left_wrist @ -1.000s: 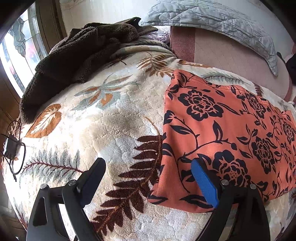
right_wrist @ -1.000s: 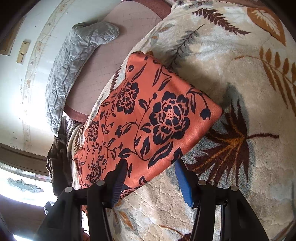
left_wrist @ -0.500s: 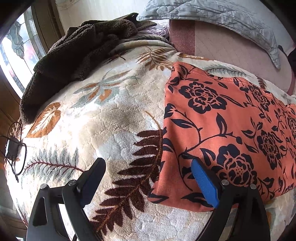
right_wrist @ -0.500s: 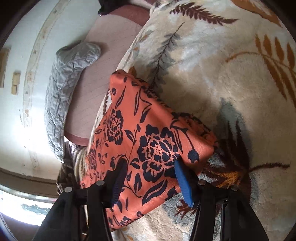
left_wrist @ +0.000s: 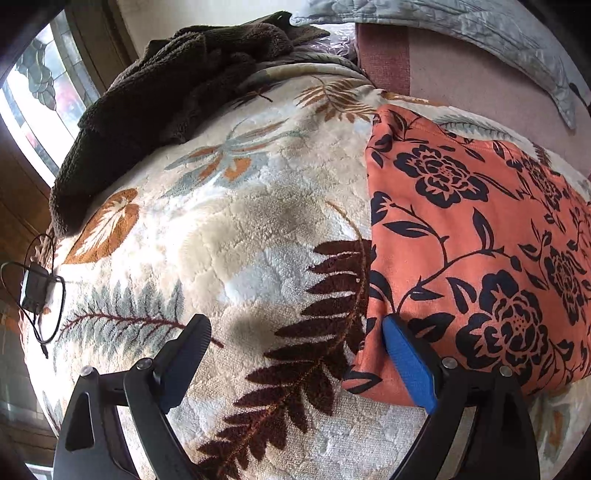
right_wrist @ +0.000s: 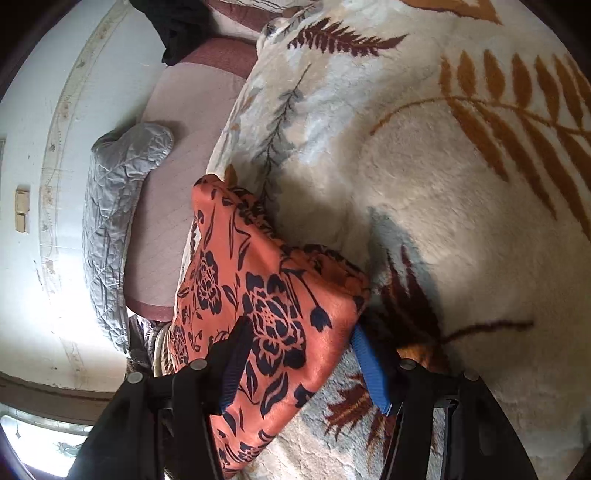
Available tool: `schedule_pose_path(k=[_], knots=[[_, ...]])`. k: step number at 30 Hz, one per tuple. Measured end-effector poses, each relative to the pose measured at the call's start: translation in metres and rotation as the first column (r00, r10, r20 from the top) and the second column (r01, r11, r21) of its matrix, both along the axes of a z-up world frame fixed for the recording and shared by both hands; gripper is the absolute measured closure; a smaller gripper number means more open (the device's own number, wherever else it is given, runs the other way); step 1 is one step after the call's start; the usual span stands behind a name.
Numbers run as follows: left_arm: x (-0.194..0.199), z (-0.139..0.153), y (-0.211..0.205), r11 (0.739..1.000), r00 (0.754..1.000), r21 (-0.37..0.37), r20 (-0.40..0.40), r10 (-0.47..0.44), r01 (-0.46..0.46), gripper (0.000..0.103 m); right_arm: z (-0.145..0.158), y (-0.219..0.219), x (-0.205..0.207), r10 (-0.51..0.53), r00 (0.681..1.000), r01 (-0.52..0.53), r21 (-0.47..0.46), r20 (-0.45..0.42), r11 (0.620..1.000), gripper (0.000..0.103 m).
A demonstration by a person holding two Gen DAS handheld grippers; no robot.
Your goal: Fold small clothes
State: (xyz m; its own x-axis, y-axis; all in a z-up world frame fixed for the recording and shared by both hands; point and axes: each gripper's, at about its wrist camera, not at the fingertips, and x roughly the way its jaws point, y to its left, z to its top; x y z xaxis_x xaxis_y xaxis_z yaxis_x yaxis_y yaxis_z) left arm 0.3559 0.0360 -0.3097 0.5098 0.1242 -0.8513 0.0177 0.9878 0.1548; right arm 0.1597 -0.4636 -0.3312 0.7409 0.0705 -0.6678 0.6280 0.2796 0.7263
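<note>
A: Item one, nearest. Left gripper [left_wrist: 295, 354]?
B: Jaws spread wide, nothing between them. It hangs low over the leaf-print blanket [left_wrist: 229, 236]; its blue pad [left_wrist: 406, 365] sits just at the near left edge of the orange floral garment [left_wrist: 472, 251]. Whether pad and cloth touch, I cannot tell.

A: Item two. Right gripper [right_wrist: 299, 354]?
B: Also open. The fingers straddle a raised corner of the orange floral garment [right_wrist: 273, 306], one on each side, cloth between them. No pinch is visible, so it has no hold.

A: Item three, the garment itself. Location and condition?
B: Lying on the blanket, right of centre in the left wrist view, already doubled into a rough rectangle. The corner by the right gripper is humped up.

A: Handling notes?
B: Judged light, thin and limp, slightly sheeny, so likely to slide on itself. It drapes and will not hold a crease unaided. Best taken at corners or along the hemmed edge, both layers together.

A: Item four, far.
B: Dark brown fleece [left_wrist: 162, 85] far left, grey quilted pillow [left_wrist: 461, 22] at the far edge.
</note>
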Motion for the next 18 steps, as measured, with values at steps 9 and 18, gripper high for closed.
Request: schedule_pose_path(k=[9, 18], knots=[[0.004, 0.002, 0.004, 0.999, 1.0, -0.044, -0.019, -0.012, 0.011, 0.009, -0.006, -0.006, 0.03, 0.049, 0.999, -0.048, -0.096, 0.012, 0.994, 0.063], [0.006, 0.002, 0.006, 0.998, 1.0, -0.055, -0.024, -0.02, 0.018, 0.009, 0.023, 0.021, 0.038, 0.107, 0.994, -0.106, -0.253, -0.008, 0.962, 0.083]])
